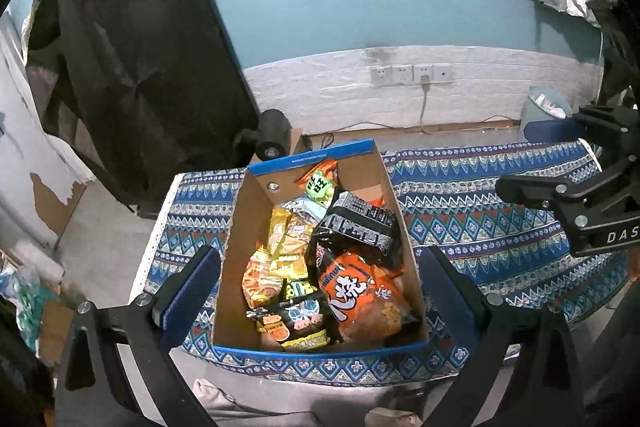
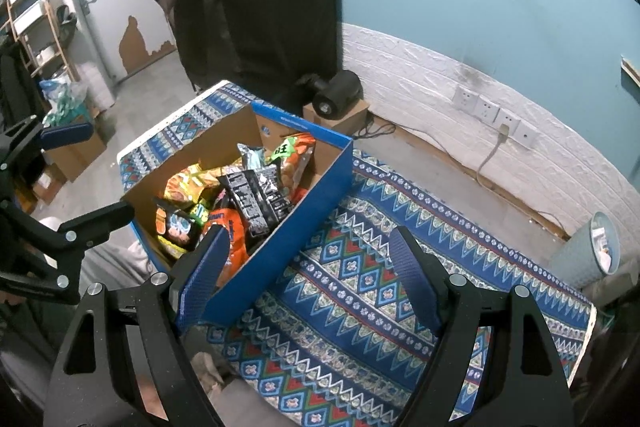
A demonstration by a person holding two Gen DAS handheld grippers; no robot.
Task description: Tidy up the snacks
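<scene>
A blue-sided cardboard box (image 1: 236, 223) stands on a table with a blue patterned cloth (image 1: 480, 211). It holds several snack packets: an orange bag (image 1: 368, 303), a black bag (image 1: 360, 227), yellow packets (image 1: 288, 247) and a green one (image 1: 318, 185). My left gripper (image 1: 318, 267) is open and empty, its jaws spread wider than the box, just above its near end. My right gripper (image 2: 308, 263) is open and empty, above the cloth beside the box's (image 2: 304, 203) right wall; it also shows at the right of the left wrist view (image 1: 560, 163).
A dark covered stand (image 1: 132, 67) rises behind the table on the left. A black device (image 1: 272, 139) sits on a small carton behind the box. A grey waste bin (image 2: 588, 251) stands by the wall with sockets (image 1: 412, 73) and a cable. Shelves and clutter (image 2: 28, 11) stand far left.
</scene>
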